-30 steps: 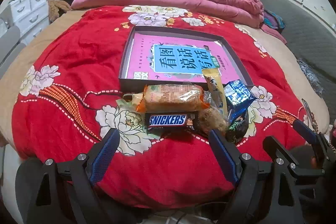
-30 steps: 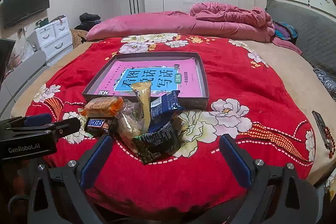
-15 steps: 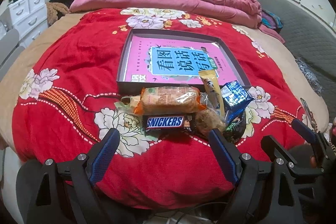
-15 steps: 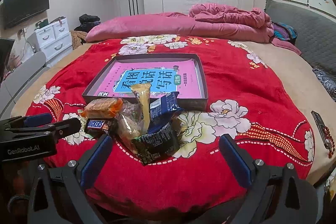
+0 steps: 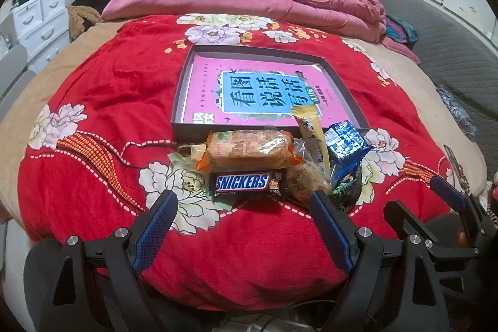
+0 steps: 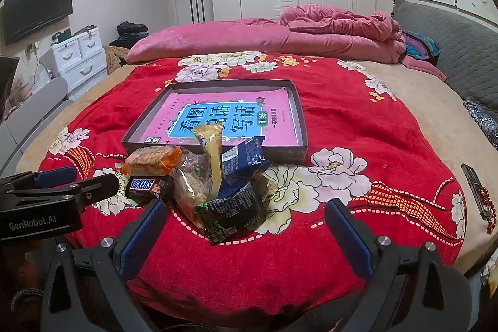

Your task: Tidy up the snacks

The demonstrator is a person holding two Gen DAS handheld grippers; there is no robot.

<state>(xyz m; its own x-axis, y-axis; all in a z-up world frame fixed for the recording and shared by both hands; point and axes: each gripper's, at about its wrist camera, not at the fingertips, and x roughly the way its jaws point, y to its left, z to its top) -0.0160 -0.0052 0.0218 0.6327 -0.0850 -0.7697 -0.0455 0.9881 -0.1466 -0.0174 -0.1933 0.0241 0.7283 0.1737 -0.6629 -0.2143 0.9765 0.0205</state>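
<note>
A pile of snacks lies on the red flowered bedspread in front of a shallow dark tray [image 5: 180, 95] [image 6: 301, 126] with a pink book in it. In the pile are a Snickers bar [image 5: 244, 182] [image 6: 144, 185], an orange cracker pack [image 5: 249, 150] [image 6: 152, 159], a yellow stick pack [image 5: 311, 126] [image 6: 211, 151], a blue packet [image 5: 347, 142] [image 6: 244, 159] and a dark green packet [image 6: 233, 215]. My left gripper [image 5: 242, 213] is open and empty just short of the Snickers bar. My right gripper [image 6: 246, 221] is open and empty near the dark green packet.
A pink quilt [image 6: 280, 36] is heaped at the far side of the bed. A dark remote [image 6: 474, 185] lies at the bed's right edge. White drawers [image 6: 81, 55] stand to the left, a grey headboard [image 6: 451, 42] to the right.
Both grippers have moved slightly closer to the snack pile. Nothing was picked up and the snacks have not moved.
</note>
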